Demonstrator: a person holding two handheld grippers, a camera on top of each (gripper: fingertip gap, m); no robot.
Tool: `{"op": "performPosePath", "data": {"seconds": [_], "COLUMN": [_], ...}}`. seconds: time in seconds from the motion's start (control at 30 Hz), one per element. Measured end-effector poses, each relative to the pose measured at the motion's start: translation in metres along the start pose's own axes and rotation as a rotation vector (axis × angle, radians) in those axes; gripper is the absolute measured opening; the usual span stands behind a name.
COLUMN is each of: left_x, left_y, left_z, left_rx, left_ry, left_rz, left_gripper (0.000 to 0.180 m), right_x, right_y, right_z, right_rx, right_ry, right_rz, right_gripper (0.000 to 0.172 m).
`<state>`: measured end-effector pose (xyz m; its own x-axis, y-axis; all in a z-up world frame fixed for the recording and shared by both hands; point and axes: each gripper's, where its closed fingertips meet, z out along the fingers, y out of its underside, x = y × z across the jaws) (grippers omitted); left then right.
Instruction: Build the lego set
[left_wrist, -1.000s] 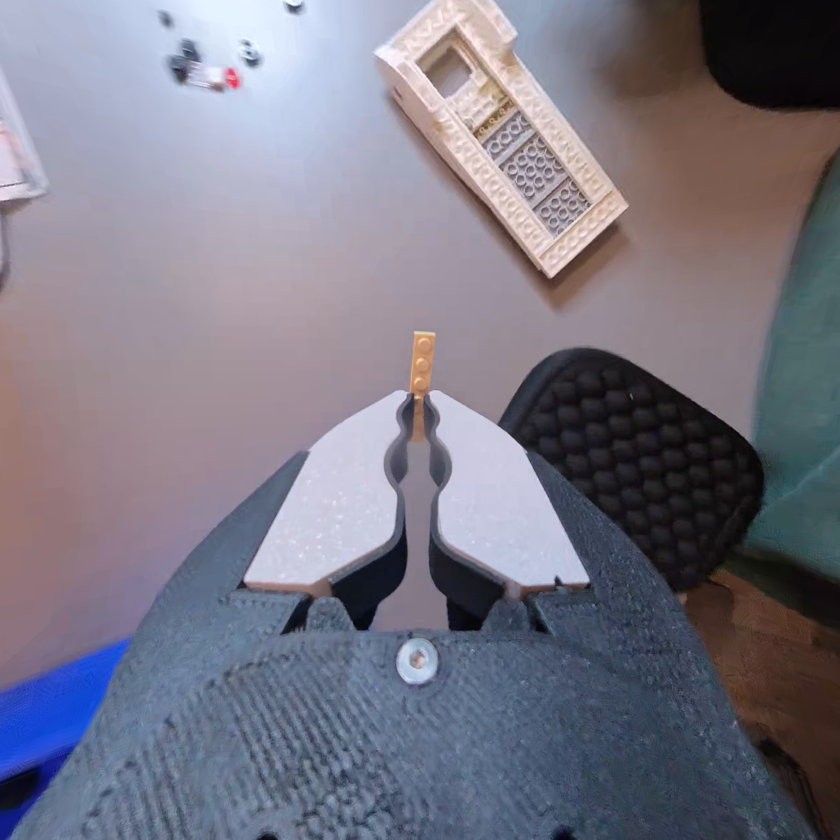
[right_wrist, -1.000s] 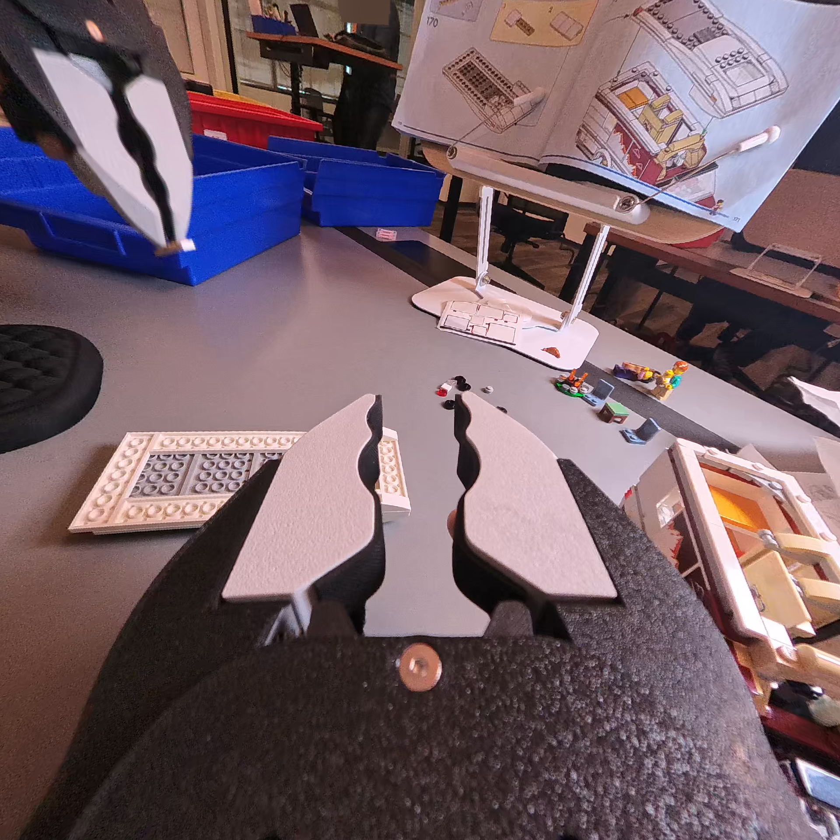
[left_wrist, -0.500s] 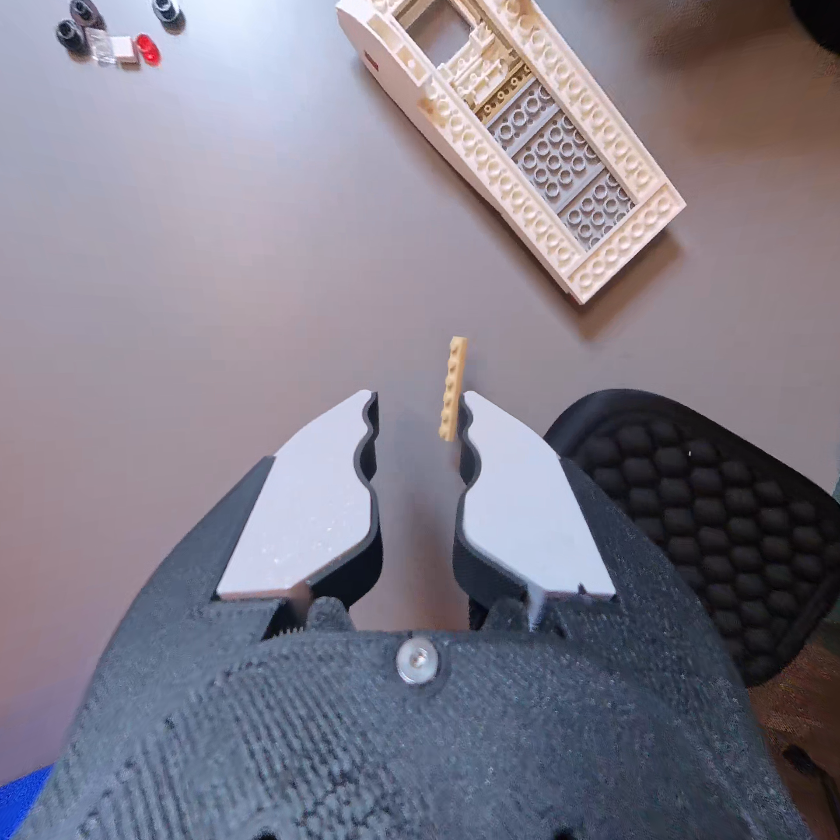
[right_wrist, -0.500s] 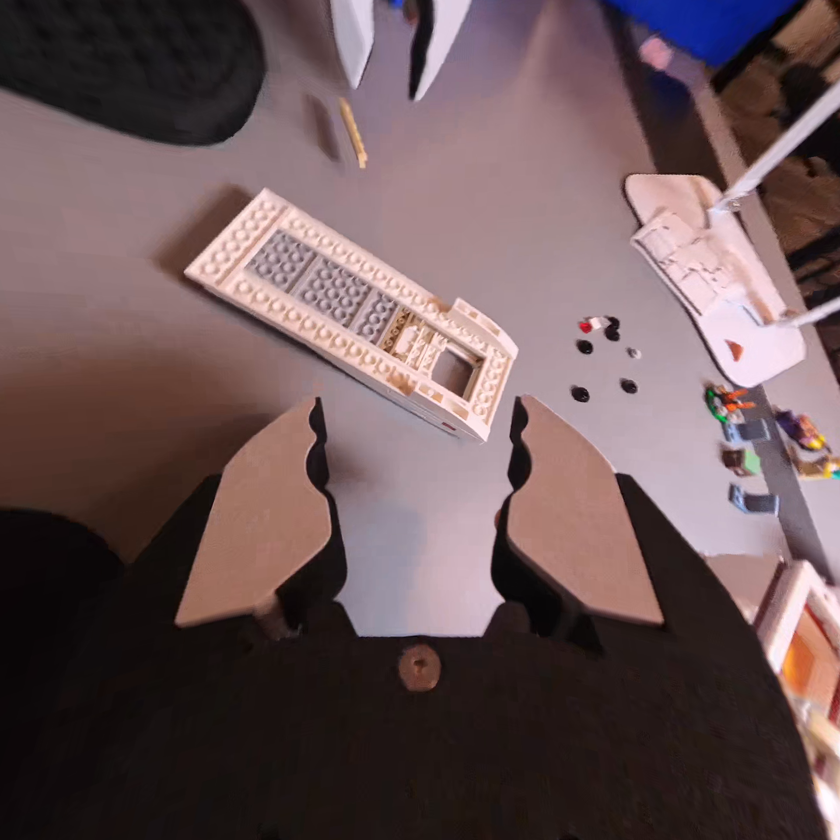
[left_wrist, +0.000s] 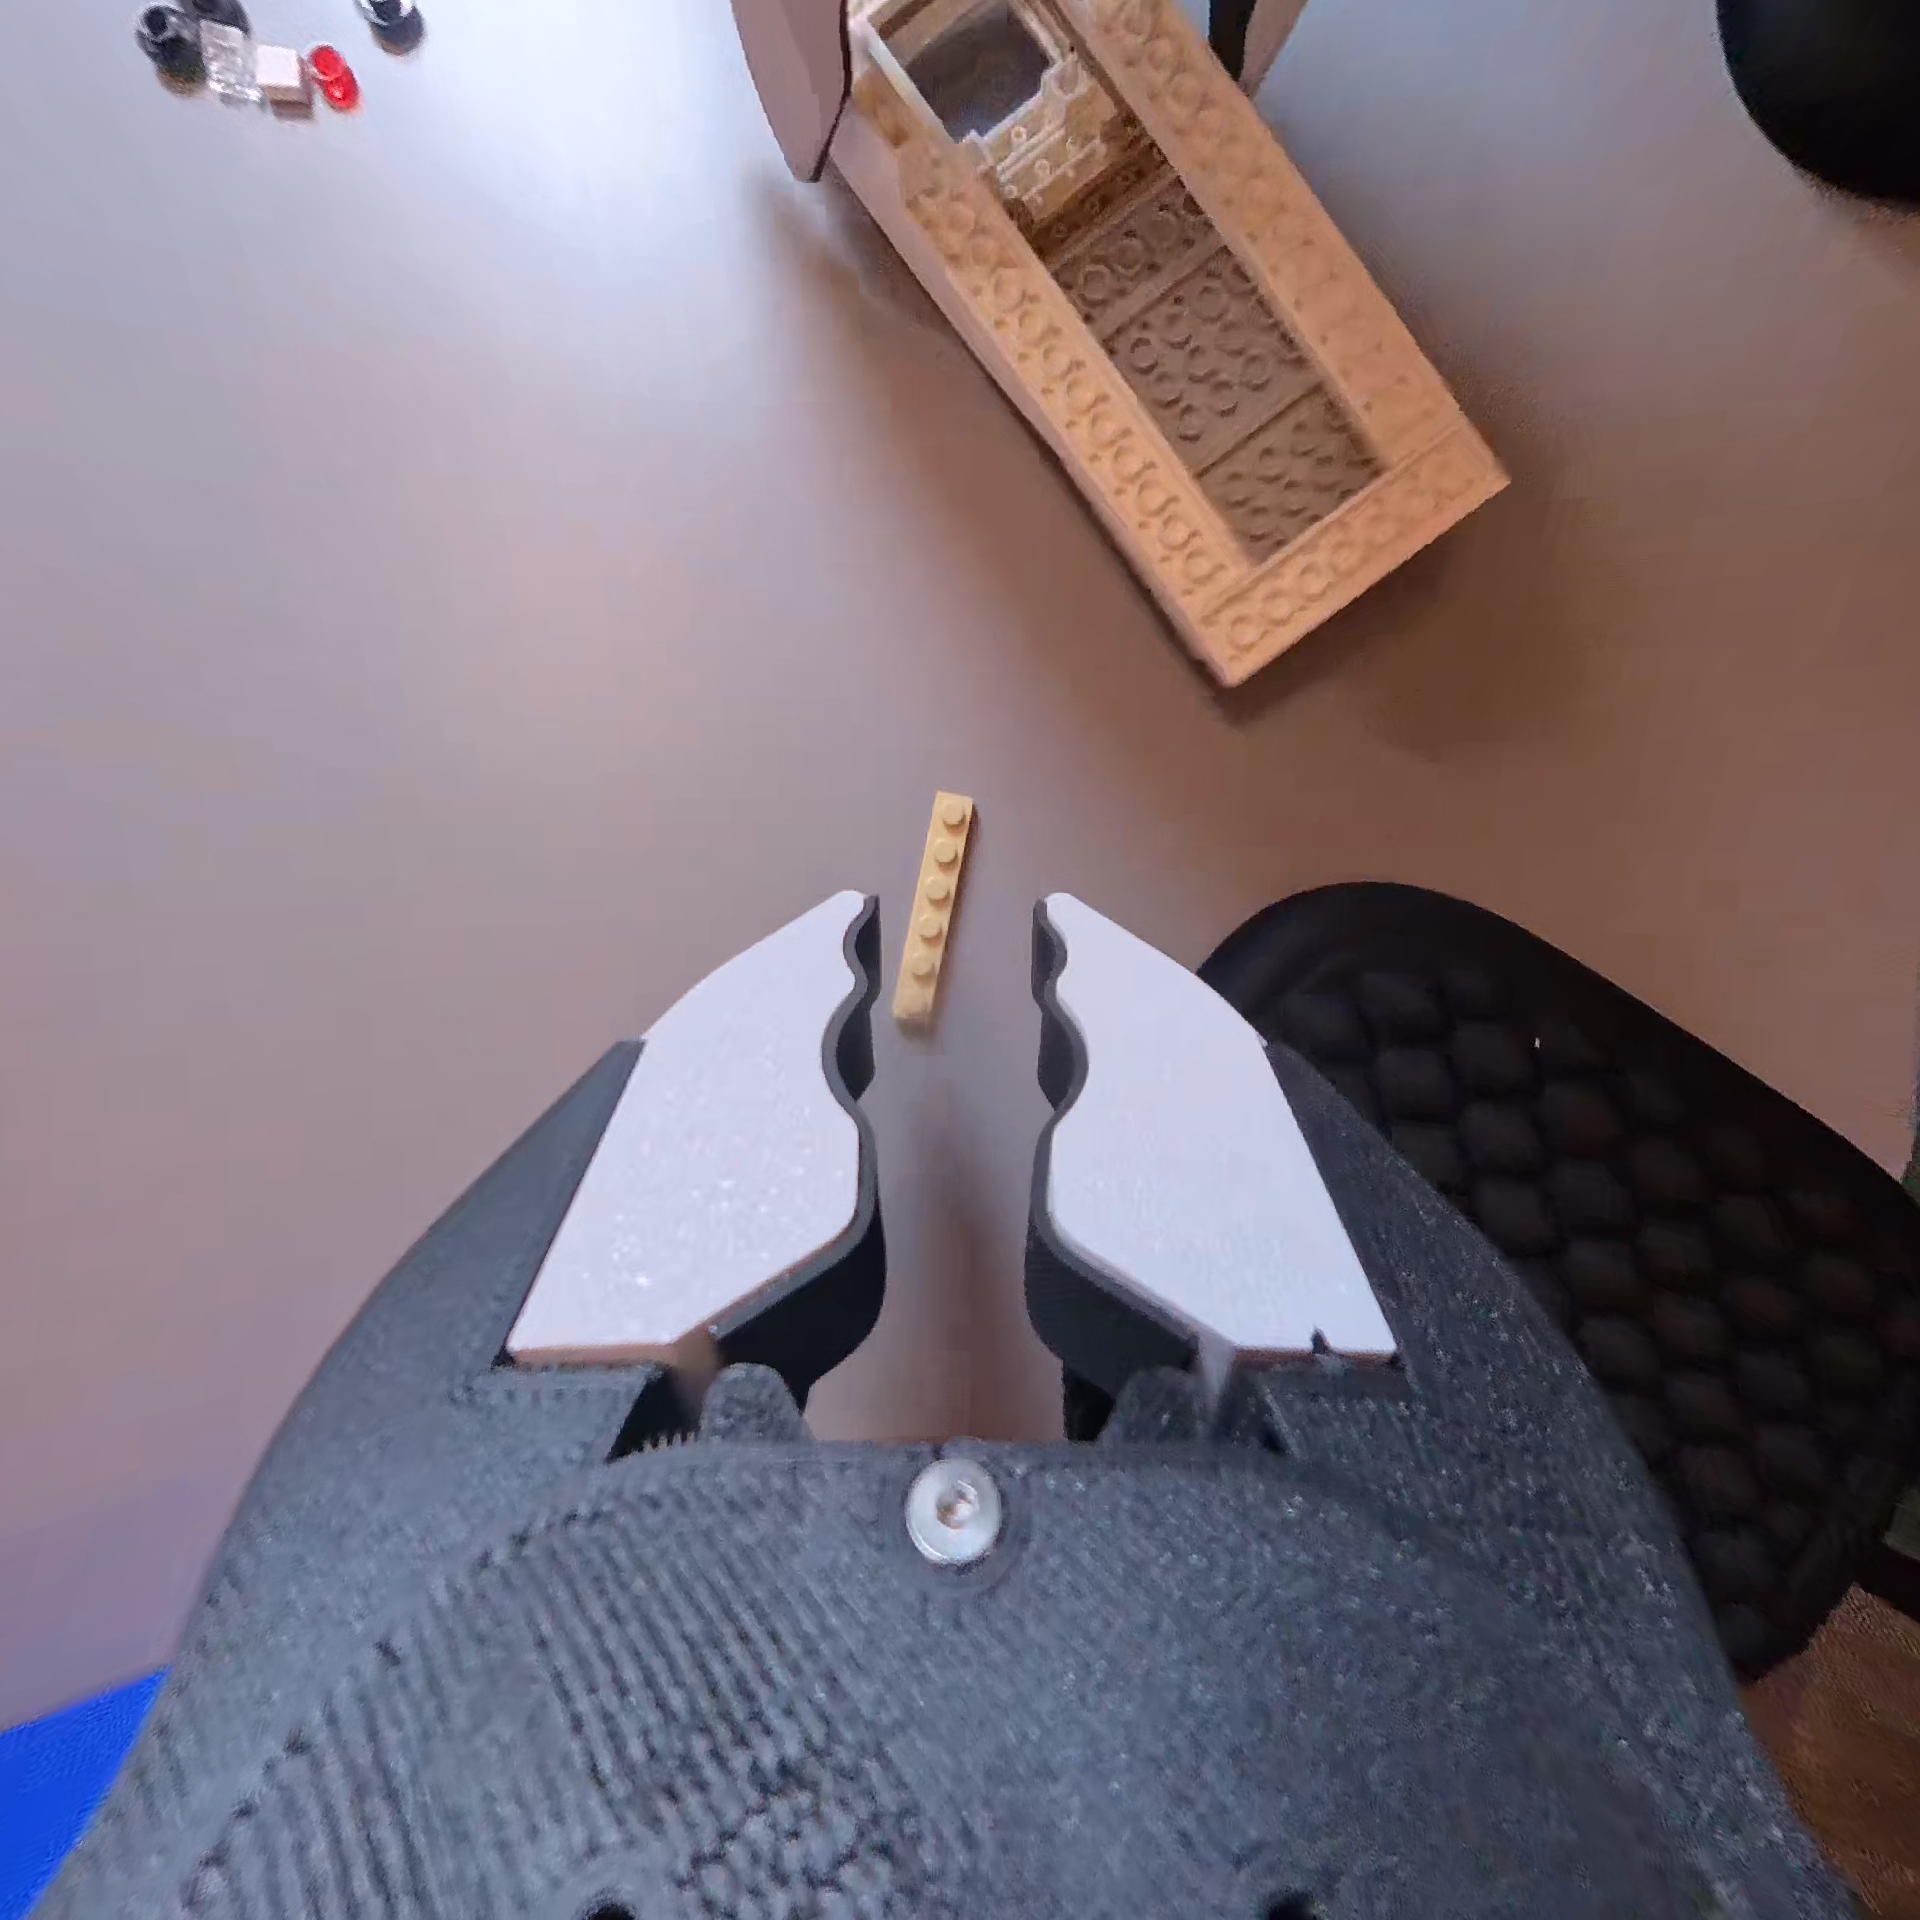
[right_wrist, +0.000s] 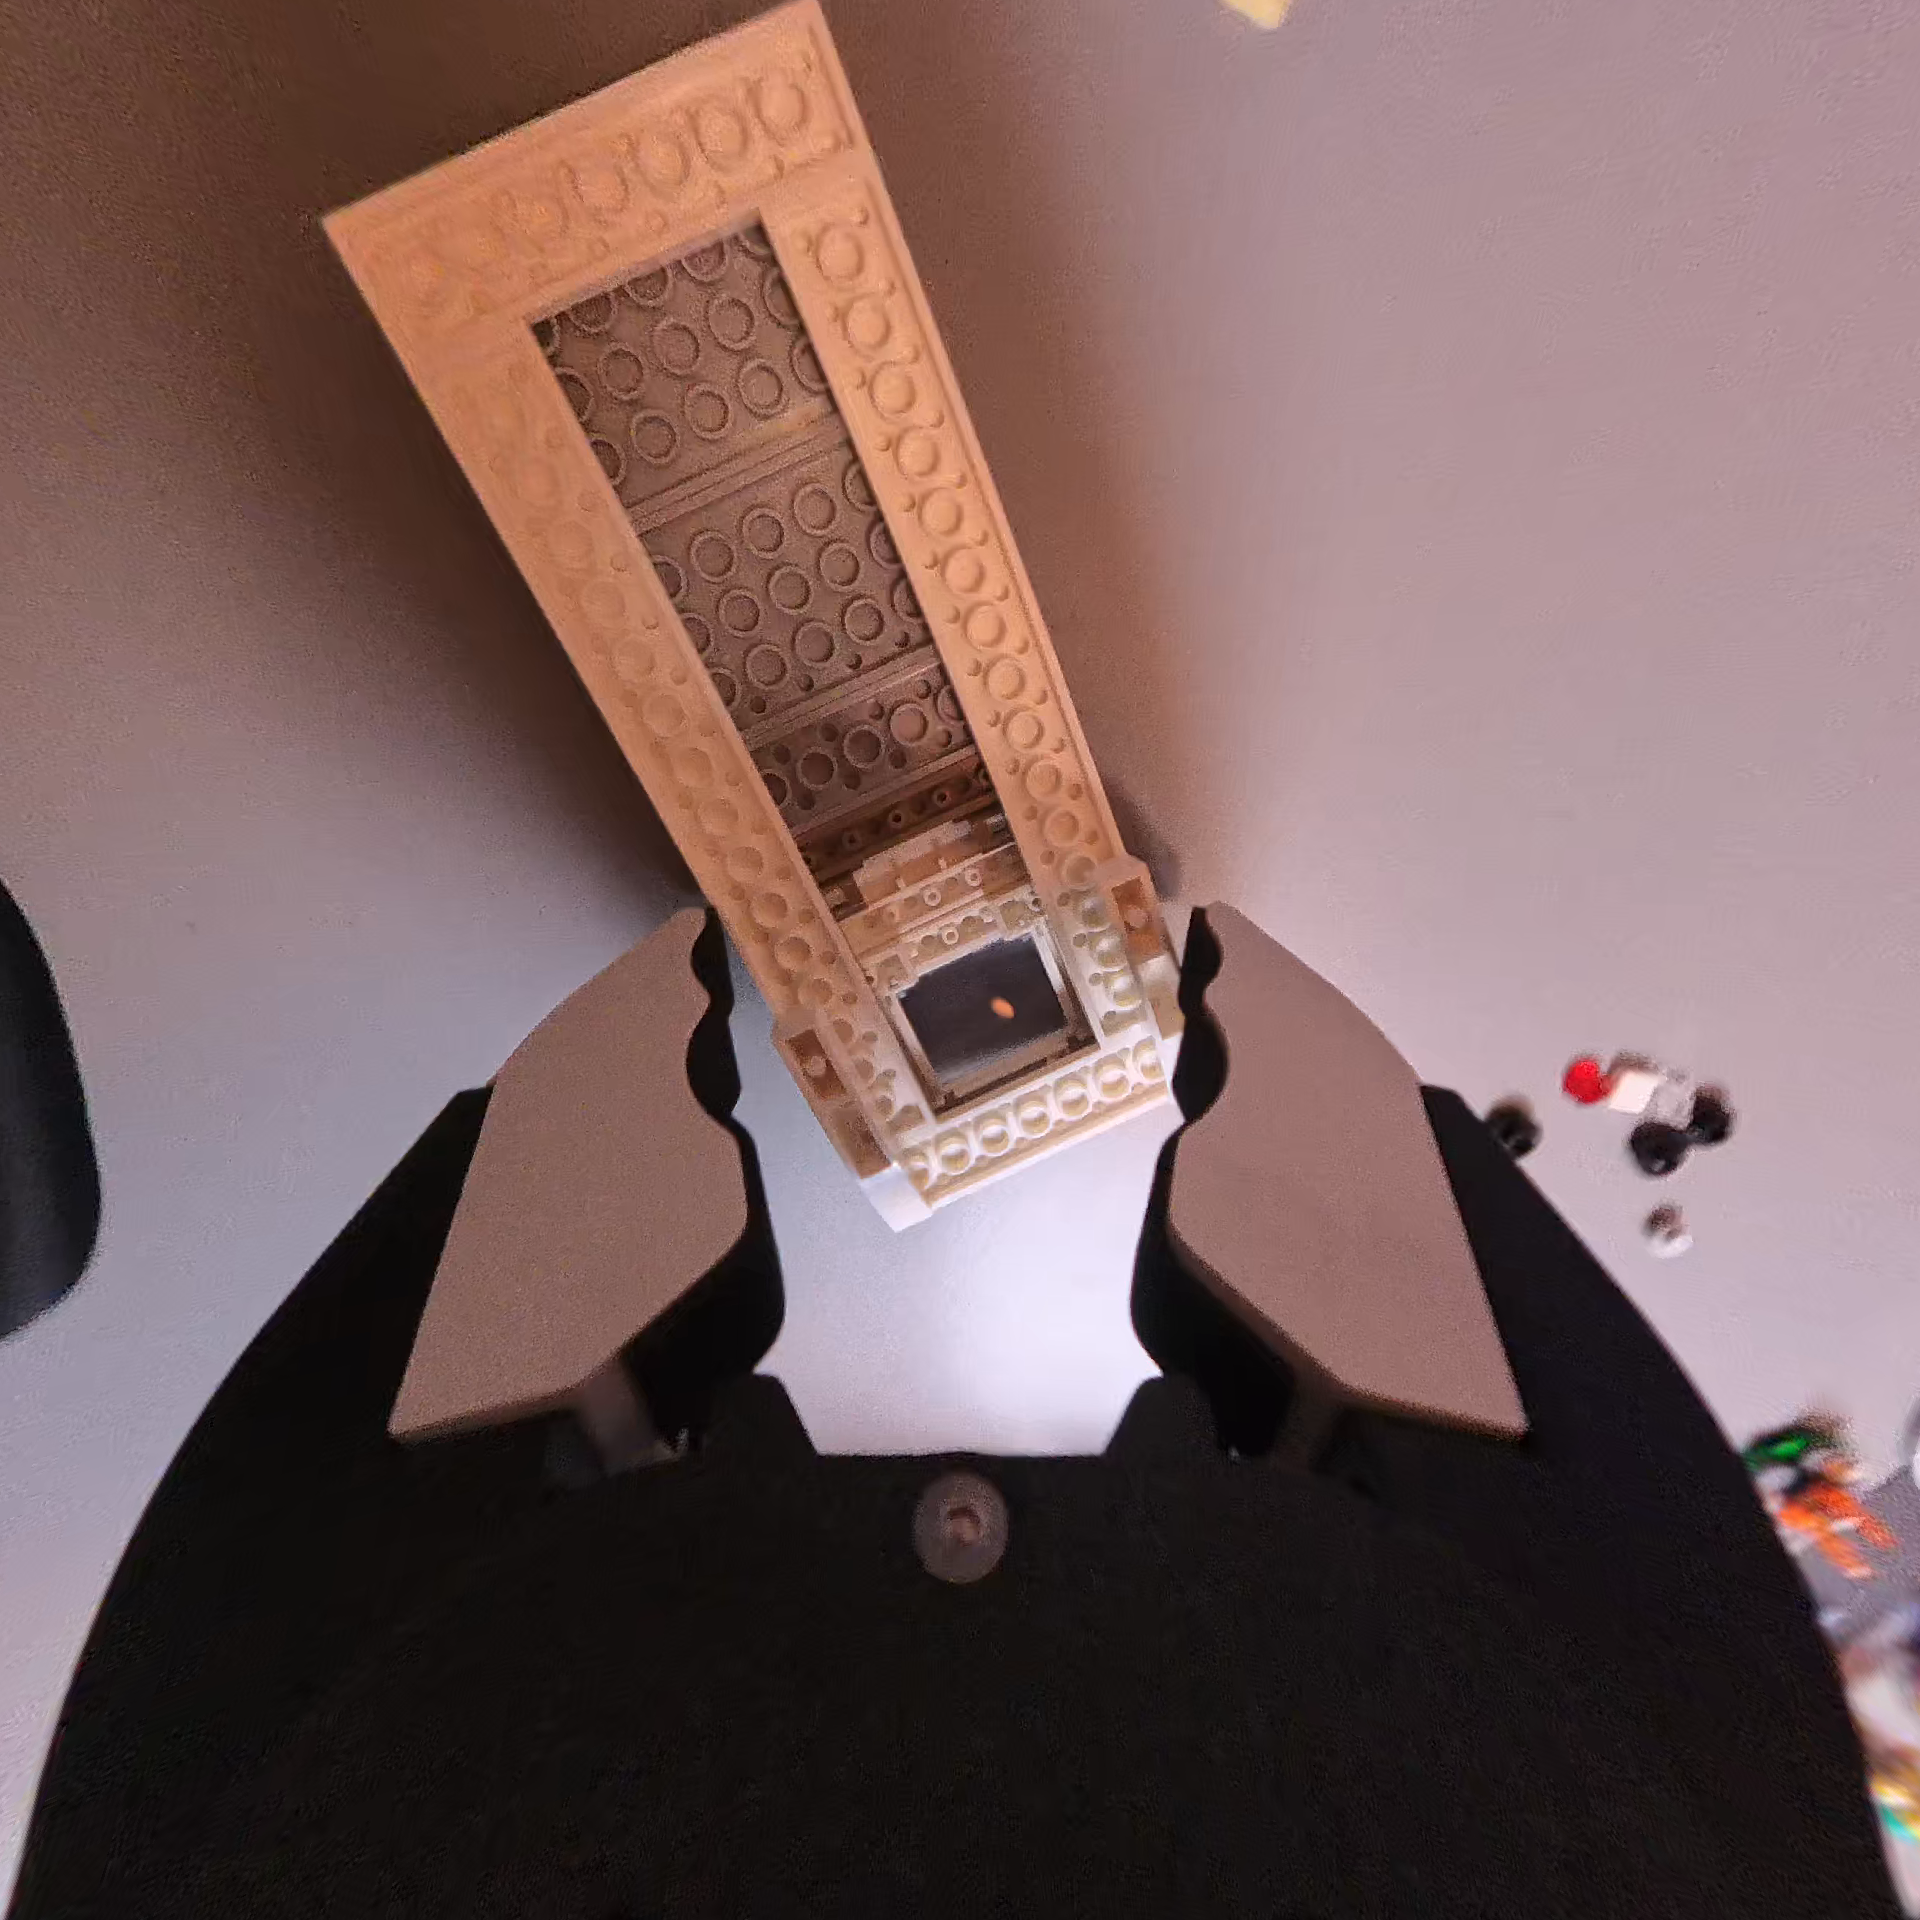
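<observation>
Grey table (left_wrist: 416, 623): tan studded strip (left_wrist: 932, 911) flat between open left tool (left_wrist: 954, 914) fingers

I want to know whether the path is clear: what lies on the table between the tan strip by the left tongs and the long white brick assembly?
Bare table only, in the left wrist view, between the tan strip and the white assembly.

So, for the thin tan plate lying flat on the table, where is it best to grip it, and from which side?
Probably from above, pads on the two long edges near the middle of the tan plate. It lies flat, studs up, narrow and low, loose between the open left gripper fingers.
</observation>
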<state>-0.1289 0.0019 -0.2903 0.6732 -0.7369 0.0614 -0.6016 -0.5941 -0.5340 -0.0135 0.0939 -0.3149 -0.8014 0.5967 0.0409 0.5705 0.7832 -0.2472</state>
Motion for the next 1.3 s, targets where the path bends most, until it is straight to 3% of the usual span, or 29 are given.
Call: {"op": "performPosePath", "data": {"seconds": [0.13, 0.23, 0.33, 0.43, 0.53, 0.63, 0.73, 0.8, 0.83, 0.87, 0.93, 1.0, 1.13, 1.2, 1.3], "left_x": [-0.011, -0.038, -0.090, -0.129, -0.152, -0.161, -0.155, -0.157, -0.155, -0.151, -0.153, -0.143, -0.070, -0.024, 0.035], "left_y": [0.006, 0.013, 0.036, 0.071, 0.118, 0.178, 0.216, 0.232, 0.234, 0.231, 0.232, 0.202, 0.046, -0.009, -0.063], "left_z": [-0.034, -0.079, -0.142, -0.180, -0.172, -0.154, -0.138, -0.133, -0.129, -0.126, -0.128, -0.128, -0.139, -0.128, -0.103], "left_rx": [0.096, 0.170, 0.208, 0.174, -0.013, -0.323, -0.487, -0.554, -0.553, -0.535, -0.557, -0.425, 0.256, 0.496, 0.749], "left_ry": [-0.116, -0.277, -0.502, -0.548, -0.481, -0.410, -0.276, -0.240, -0.206, -0.170, -0.180, -0.152, 0.041, 0.260, 0.665], "left_rz": [-0.022, -0.077, -0.181, -0.313, -0.364, -0.364, -0.381, -0.365, -0.367, -0.376, -0.351, -0.324, -0.156, -0.189, -0.244], "left_gripper": [0.021, 0.020, 0.021, 0.022, 0.023, 0.026, 0.036, 0.041, 0.037, 0.020, 0.018, 0.018, 0.017, 0.016, 0.016], "right_x": [0.023, 0.042, 0.056, 0.061, 0.059, 0.046, 0.023, 0.011, 0.006, 0.001, -0.006, -0.012, -0.022, -0.023, -0.025], "right_y": [0.021, 0.030, 0.038, 0.029, 0.009, -0.012, -0.017, -0.012, -0.008, -0.003, 0.005, 0.011, -0.002, -0.021, -0.062], "right_z": [-0.004, -0.006, -0.006, -0.008, -0.031, -0.059, -0.074, -0.079, -0.081, -0.082, -0.084, -0.088, -0.098, -0.106, -0.115], "right_rx": [-0.069, -0.037, -0.068, -0.010, 0.142, 0.346, 0.494, 0.564, 0.589, 0.610, 0.645, 0.683, 0.815, 0.893, 0.963], "right_ry": [0.077, 0.154, 0.224, 0.250, 0.338, 0.415, 0.453, 0.479, 0.491, 0.502, 0.510, 0.522, 0.540, 0.566, 0.618], "right_rz": [0.384, 0.660, 0.716, 0.732, 0.680, 0.662, 0.703, 0.740, 0.762, 0.788, 0.839, 0.873, 0.841, 0.763, 0.573], "right_gripper": [0.081, 0.080, 0.081, 0.094, 0.099, 0.094, 0.091, 0.090, 0.090, 0.089, 0.087, 0.085, 0.079, 0.075, 0.068]}}
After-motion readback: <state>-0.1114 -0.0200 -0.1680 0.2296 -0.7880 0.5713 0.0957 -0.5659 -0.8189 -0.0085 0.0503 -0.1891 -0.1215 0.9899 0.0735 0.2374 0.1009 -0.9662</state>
